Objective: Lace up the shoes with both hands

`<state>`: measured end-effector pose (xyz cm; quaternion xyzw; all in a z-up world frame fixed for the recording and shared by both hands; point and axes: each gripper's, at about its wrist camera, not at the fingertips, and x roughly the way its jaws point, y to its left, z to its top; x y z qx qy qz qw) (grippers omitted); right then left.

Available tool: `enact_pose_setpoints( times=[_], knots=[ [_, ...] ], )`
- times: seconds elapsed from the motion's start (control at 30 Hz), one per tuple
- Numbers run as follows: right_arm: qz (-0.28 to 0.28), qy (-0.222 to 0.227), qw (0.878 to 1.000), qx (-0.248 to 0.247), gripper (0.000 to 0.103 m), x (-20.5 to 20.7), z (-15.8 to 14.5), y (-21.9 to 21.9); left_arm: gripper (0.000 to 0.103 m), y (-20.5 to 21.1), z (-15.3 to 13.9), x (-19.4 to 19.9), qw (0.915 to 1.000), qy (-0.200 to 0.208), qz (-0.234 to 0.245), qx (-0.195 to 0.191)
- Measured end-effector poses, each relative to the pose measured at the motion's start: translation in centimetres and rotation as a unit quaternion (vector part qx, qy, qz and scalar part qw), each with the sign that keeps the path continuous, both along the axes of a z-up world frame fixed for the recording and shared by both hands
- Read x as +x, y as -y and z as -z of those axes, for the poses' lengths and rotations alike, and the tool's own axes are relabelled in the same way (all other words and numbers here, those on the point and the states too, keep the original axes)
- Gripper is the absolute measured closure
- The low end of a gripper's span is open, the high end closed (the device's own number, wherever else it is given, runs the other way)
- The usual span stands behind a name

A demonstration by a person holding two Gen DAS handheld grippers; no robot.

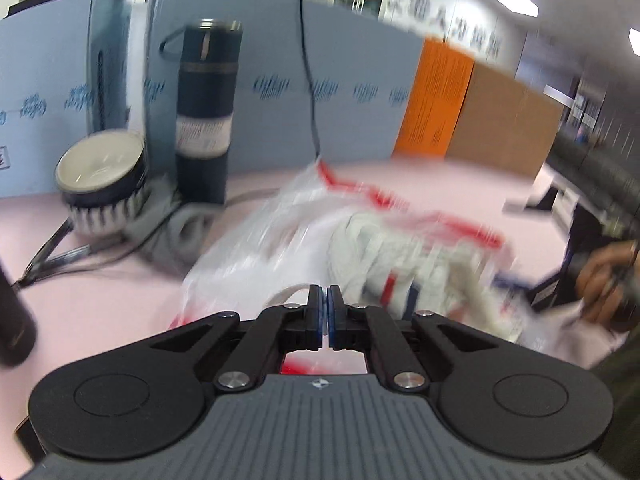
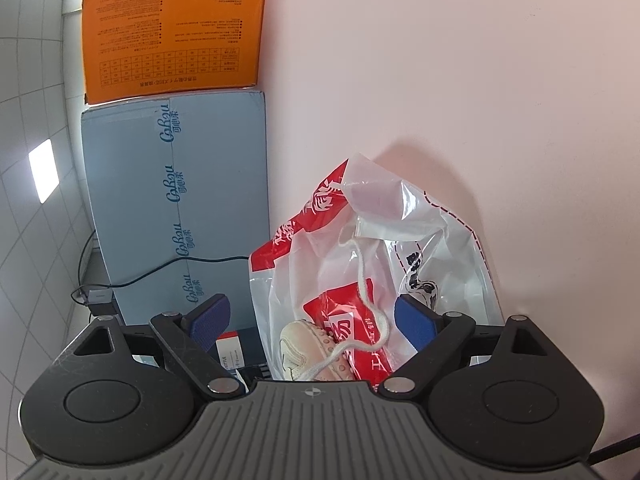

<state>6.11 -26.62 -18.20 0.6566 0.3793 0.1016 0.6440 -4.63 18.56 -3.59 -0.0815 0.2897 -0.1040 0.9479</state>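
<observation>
Left tool (image 1: 324, 292) has its blue-padded fingers pressed together, with a thin pale strip curving out at their left side, likely lace, but blur hides whether it is actually pinched. Right tool (image 2: 321, 320) is spread wide, pads apart, hovering over the shoe (image 2: 310, 350) with nothing between them. The shoe sits inside a crinkly clear plastic bag (image 2: 436, 240) with red print, on the pink table (image 2: 460, 60); only a cream toe with perforations and a rounded sole edge shows in the right view. A white woven lace (image 2: 366, 280) snakes loose from the shoe up across the bag, slack and curvy, so lacing looks barely started, my guess. The open right tool seems lined up to take that free lace; the bag film may snag or get pinched along with it. In the left view the shoe (image 1: 400, 256) is a blurred white lump with red and blue accents, bag bunched around it. Further back on the left: a round dark tin (image 1: 100, 168) resting on a bristle brush, a tall dark cylindrical flask (image 1: 206, 112) with a matte body, a thin black cable (image 1: 308, 80) hanging down. Behind stand a flat pale-blue carton (image 2: 176, 208) with printed logos and an orange box (image 2: 172, 36), stiff cardboard, set along the table edge like a backdrop.
</observation>
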Motion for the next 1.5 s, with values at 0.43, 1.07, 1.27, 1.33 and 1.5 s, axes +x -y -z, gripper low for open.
enact_pose_setpoints(
  times=[0.43,1.07,1.27,1.33,1.5],
  knots=[
    [0.016,0.001,1.000,0.022,0.014,-0.3,0.2,0.7,0.067,4.4,-0.6,8.3,0.9938,-0.013,0.024,-0.108],
    [-0.008,0.014,1.000,-0.024,0.014,0.6,-0.7,0.2,0.065,5.2,-0.6,8.1,0.9560,0.016,0.271,0.111],
    [0.014,0.020,0.999,-0.040,0.014,-1.9,-1.8,0.7,0.068,6.8,0.5,10.1,0.9341,-0.002,0.333,0.128],
    [0.023,0.020,0.999,-0.045,0.014,-3.1,-1.9,0.9,0.070,7.1,0.6,10.6,0.9249,-0.006,0.355,0.135],
    [0.045,0.023,0.997,-0.057,0.014,-6.2,-2.2,1.1,0.070,7.3,0.1,11.7,0.8908,-0.005,0.420,0.172]
  ],
)
